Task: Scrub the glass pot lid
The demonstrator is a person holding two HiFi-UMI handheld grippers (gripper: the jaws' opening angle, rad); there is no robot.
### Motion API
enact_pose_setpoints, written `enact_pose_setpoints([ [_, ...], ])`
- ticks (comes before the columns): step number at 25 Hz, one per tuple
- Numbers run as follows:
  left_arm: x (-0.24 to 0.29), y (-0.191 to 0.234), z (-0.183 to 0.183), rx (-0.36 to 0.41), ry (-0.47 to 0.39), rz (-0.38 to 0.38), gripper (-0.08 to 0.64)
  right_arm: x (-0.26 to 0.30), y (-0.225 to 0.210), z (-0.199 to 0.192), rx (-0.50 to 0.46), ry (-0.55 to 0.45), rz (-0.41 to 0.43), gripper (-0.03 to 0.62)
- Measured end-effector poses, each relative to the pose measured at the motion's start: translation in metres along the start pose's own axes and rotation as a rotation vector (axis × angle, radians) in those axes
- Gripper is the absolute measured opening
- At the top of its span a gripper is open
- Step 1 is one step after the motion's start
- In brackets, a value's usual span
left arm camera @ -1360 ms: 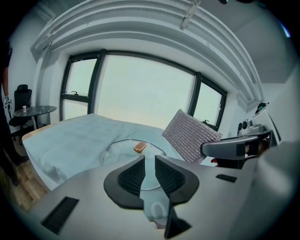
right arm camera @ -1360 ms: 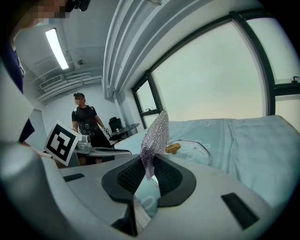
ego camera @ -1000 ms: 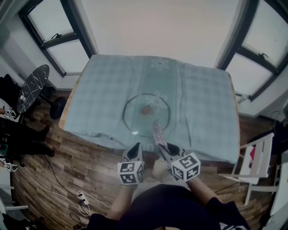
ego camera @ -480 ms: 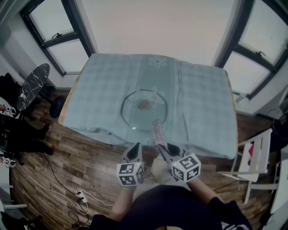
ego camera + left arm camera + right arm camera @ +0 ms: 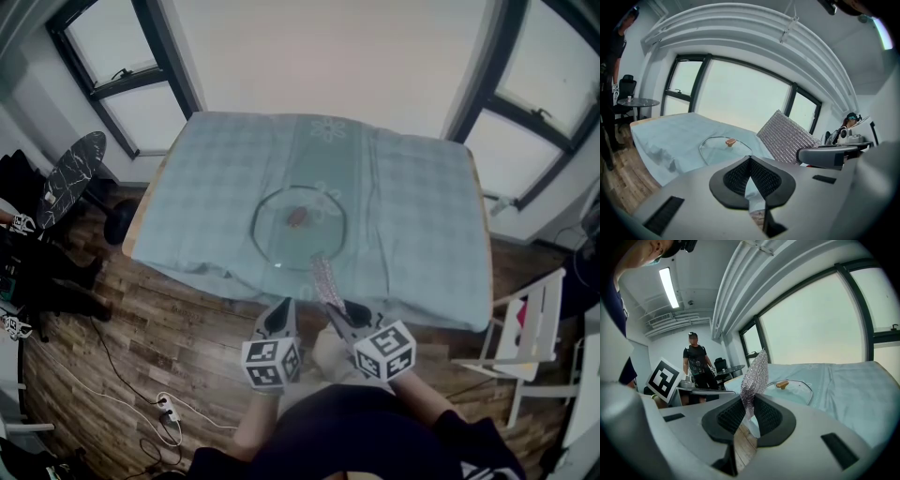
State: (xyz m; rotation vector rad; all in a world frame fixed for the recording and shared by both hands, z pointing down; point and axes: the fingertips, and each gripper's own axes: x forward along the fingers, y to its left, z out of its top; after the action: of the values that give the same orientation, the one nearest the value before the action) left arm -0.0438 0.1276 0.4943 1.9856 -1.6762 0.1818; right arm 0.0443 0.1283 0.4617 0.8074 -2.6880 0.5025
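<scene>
The round glass pot lid with its brown knob lies flat on the pale blue checked tablecloth, near the table's front edge. In the past second both grippers only drifted a little. The silvery mesh scrubbing pad, pinched in the right gripper, still stands by the lid's near rim. The left gripper is closed on nothing. Scrubbing, I'd say, hasn't begun.
</scene>
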Motion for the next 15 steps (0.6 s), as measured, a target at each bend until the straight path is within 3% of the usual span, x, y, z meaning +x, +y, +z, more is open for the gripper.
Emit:
enact_pose_setpoints([
  [15,-0.007,-0.004,-0.012,-0.009,0.024,-0.004,0.003,-0.015,0.000,-0.008,0.005,0.008,-0.047,0.058],
])
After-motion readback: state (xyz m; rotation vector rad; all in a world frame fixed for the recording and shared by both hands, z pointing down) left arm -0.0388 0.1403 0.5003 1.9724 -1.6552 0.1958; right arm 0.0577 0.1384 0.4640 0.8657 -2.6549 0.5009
